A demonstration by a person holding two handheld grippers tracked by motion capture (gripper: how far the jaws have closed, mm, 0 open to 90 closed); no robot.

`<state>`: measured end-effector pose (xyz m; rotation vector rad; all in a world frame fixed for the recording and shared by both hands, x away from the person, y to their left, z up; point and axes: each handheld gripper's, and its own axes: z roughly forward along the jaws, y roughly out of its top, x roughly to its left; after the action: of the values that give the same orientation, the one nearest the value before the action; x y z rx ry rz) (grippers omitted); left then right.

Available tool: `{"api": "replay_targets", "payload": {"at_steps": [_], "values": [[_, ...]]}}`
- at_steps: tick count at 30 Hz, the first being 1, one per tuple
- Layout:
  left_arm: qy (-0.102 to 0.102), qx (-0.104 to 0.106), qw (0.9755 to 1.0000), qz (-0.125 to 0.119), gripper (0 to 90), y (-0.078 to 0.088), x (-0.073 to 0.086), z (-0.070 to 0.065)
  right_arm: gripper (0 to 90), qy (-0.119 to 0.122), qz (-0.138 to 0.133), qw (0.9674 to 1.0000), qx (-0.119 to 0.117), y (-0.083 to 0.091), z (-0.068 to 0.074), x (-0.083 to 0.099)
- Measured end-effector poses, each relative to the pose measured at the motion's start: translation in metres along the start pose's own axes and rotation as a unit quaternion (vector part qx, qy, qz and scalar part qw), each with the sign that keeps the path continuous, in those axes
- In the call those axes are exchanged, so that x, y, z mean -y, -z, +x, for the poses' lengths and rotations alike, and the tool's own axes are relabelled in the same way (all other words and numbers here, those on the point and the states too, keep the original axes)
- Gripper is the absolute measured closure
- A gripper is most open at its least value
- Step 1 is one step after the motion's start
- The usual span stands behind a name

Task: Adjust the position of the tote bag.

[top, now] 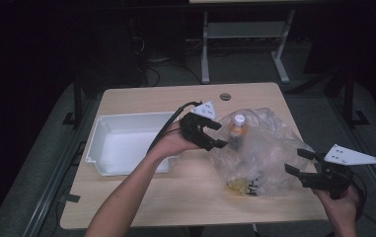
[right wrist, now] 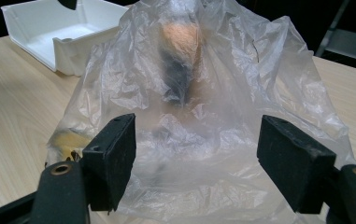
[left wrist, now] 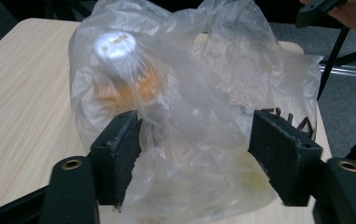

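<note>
- The left gripper (top: pixel 214 134) is standing with its jaws wide apart at the left edge of the plastic bag (top: pixel 262 148); in the left gripper view the film is bulging between the pads without being pinched.
- The right gripper (top: pixel 301 163) is also holding its jaws apart, nothing clamped, hovering at the bag's right side near the front edge of the surface (top: pixel 185 192).
- Inside the bag, a bottle (top: pixel 237 127) with a white cap and orange contents is standing upright, its cap poking out near the bag's top left; something yellowish is lying at the bottom, too blurred to name.
- The bag is sitting on the right half of the surface, and the white bin (top: pixel 126 143) is lying just left of the left hand (top: pixel 175 143), apparently empty.
- Judging by this, the step in hand is getting a hold on the bag, likely to open it or lift the bottle out.
- The next move is probably calling for one pair of jaws to close on loose film while the other reaches the bottle's neck, without tipping it.
</note>
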<state>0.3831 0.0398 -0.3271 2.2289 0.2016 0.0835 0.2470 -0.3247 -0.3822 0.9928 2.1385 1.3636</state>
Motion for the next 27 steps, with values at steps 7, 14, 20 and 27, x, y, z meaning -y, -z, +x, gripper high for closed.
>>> {"api": "replay_targets", "payload": {"at_steps": [7,14,20,27], "values": [[0.000,-0.008,1.0000,0.004,34.4,-0.011,-0.007,0.008,27.7,0.005,-0.004,1.0000,-0.001,0.000,0.000,-0.001],[0.013,-0.012,0.9998,0.009,41.4,-0.021,-0.009,0.018,27.7,0.005,-0.005,1.0000,-0.001,0.001,0.001,-0.001],[0.008,-0.034,0.9990,0.029,47.8,-0.029,-0.011,0.022,27.8,0.007,-0.005,1.0000,-0.001,0.001,0.002,-0.001],[0.000,-0.044,0.9978,0.050,61.9,-0.037,-0.010,0.025,27.9,0.006,-0.008,1.0000,-0.001,0.002,0.003,-0.002]]}}
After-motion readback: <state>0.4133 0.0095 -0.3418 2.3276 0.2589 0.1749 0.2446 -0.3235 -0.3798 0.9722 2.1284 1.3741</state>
